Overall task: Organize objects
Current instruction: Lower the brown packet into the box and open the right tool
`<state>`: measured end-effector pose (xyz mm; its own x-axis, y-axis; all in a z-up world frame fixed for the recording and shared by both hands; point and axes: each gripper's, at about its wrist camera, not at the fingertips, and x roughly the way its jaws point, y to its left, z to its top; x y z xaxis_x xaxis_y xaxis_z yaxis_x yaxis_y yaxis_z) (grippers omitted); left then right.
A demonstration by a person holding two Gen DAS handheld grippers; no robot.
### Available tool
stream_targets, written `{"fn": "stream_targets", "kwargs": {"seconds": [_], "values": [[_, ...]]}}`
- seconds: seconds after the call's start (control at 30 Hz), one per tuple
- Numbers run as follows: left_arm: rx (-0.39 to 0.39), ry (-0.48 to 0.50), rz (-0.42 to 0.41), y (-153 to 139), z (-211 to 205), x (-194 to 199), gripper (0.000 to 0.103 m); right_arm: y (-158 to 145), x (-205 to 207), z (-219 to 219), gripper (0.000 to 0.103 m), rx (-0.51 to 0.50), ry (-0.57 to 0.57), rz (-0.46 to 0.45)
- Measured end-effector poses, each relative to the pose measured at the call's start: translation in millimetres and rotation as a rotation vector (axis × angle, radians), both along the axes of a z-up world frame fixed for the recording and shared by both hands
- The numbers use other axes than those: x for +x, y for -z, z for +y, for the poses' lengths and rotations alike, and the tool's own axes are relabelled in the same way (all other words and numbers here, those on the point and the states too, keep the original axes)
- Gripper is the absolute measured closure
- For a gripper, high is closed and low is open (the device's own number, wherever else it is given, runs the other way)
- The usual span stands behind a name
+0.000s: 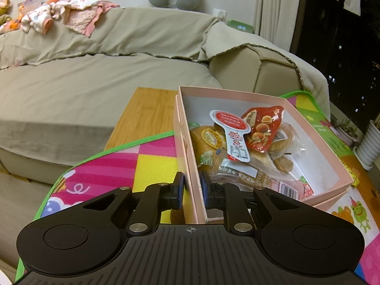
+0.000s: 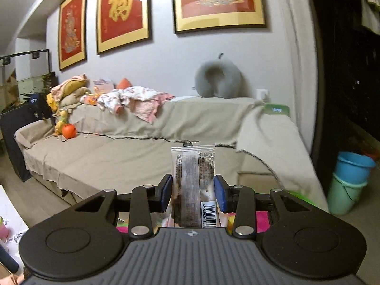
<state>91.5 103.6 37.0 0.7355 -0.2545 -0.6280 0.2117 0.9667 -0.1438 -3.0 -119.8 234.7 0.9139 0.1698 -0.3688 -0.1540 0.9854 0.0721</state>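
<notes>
Left hand-held gripper [image 1: 192,190]: clamped on pink box [image 1: 261,96] wall. Right hand-held gripper [image 2: 192,193]: clamped on snack packet [image 2: 193,178]. Risk: slick wrapper may be dropped; box may be tipped.

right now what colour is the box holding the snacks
Pale pink box, white inside; clearest in the left wrist view.
</notes>
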Motion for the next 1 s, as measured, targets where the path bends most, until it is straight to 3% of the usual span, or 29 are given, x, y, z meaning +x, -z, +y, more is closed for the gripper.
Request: {"fn": "stream_targets", "kwargs": {"seconds": [0.13,0.47,1.0], "values": [[0.005,-0.002,0.0,0,0,-1,0.086,11,33,23,0.066,-0.009,-0.036,0.055],[-0.005,0.006,-0.003,1,2,-2,0.085,66,101,50,0.062,0.031,0.009,0.183],[0.003,0.016,-0.008,2,1,2,0.085,99,80,4,0.051,0.025,0.082,0.254]]}}
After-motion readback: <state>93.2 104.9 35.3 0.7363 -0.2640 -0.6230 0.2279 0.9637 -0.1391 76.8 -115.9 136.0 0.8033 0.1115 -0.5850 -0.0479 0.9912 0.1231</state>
